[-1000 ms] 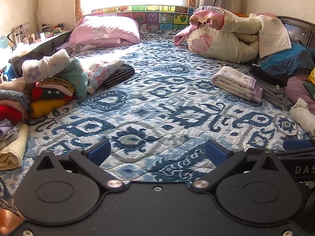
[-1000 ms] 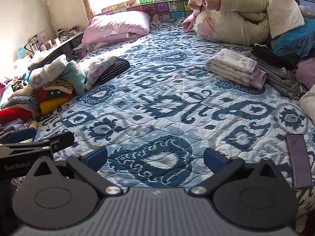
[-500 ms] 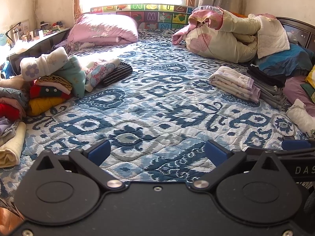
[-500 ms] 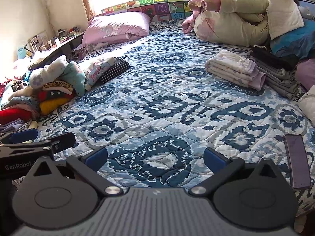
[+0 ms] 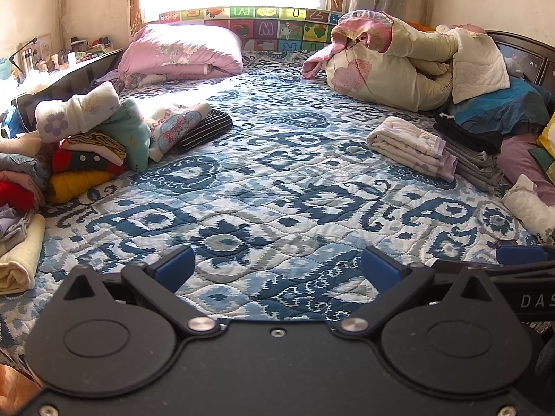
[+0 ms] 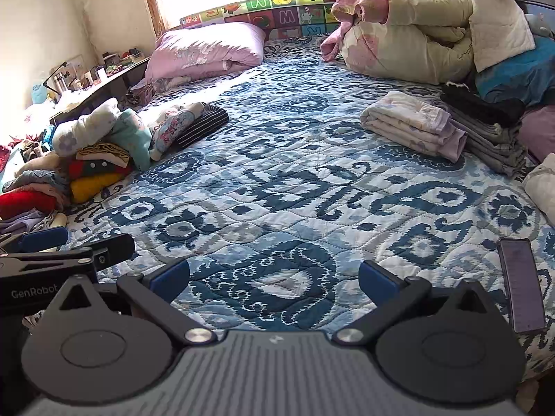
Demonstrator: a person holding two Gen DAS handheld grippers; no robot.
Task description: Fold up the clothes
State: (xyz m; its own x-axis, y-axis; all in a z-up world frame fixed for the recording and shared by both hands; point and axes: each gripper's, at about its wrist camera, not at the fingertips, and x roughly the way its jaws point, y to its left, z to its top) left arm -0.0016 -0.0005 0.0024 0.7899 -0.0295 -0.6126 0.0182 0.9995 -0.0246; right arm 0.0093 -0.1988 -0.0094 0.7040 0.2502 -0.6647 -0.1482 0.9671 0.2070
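Clothes (image 5: 79, 145) sit heaped at the bed's (image 5: 277, 187) left edge, folded ones (image 5: 412, 147) at its right. Both the left gripper (image 5: 277, 270) and right gripper (image 6: 274, 277) hover with fingers spread wide, gripping nothing.

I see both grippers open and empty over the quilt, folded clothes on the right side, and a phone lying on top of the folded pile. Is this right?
Not quite. The phone lies flat on the blue quilt, near the right gripper and apart from the folded pile; the right wrist view shows this. The rest holds: the left gripper and the right one are both open and empty.
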